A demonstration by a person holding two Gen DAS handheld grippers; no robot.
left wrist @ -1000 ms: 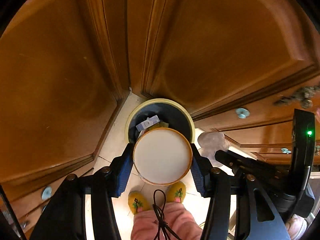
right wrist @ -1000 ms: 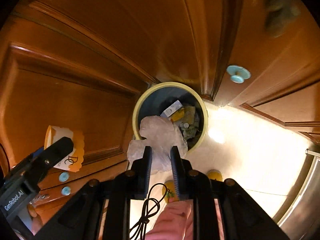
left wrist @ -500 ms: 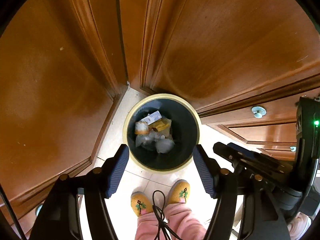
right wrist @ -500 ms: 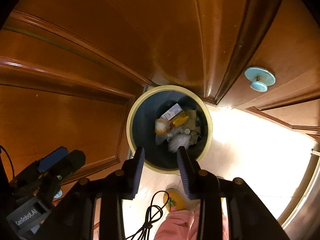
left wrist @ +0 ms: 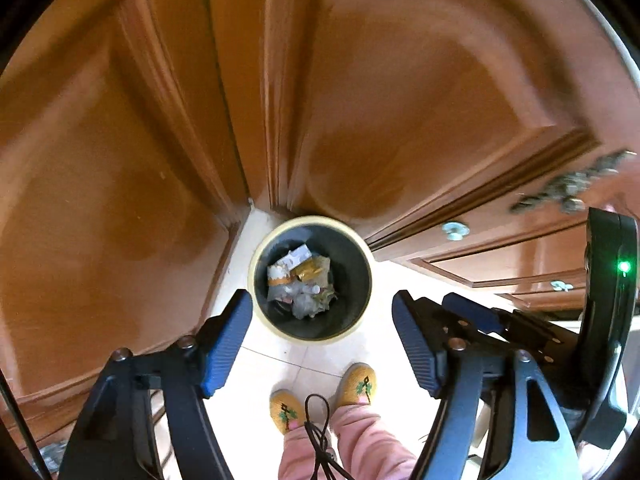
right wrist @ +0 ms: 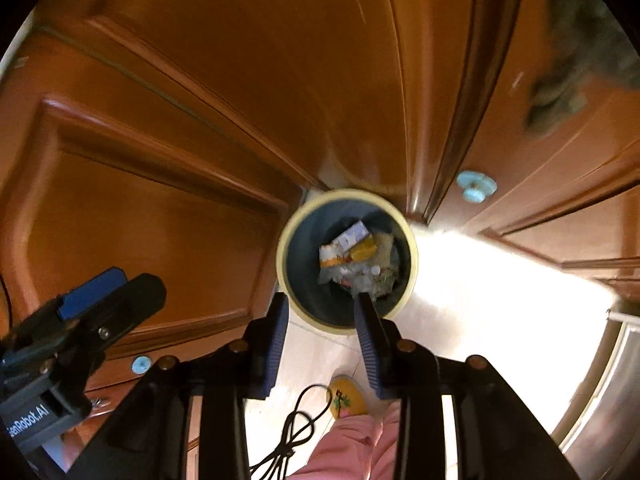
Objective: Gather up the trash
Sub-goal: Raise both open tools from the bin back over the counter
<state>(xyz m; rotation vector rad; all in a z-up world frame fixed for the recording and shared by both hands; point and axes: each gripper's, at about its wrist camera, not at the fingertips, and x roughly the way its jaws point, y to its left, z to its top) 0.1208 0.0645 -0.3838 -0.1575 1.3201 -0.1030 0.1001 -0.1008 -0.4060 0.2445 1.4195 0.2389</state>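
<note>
Round, cream-rimmed bin [left wrist: 310, 330] holds crumpled trash [left wrist: 300, 284]; wooden doors [left wrist: 400, 100] behind.

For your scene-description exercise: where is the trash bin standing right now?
In both wrist views the trash bin stands on the pale tiled floor, tucked into the corner where the wooden cabinet doors meet, just ahead of the yellow slippers.

You get warm, dim light on the wood doors [left wrist: 400, 100], harsh glare washing out the floor [right wrist: 500, 280] at right, fisheye bending at black-cornered edges, and slight motion blur throughout.
</note>
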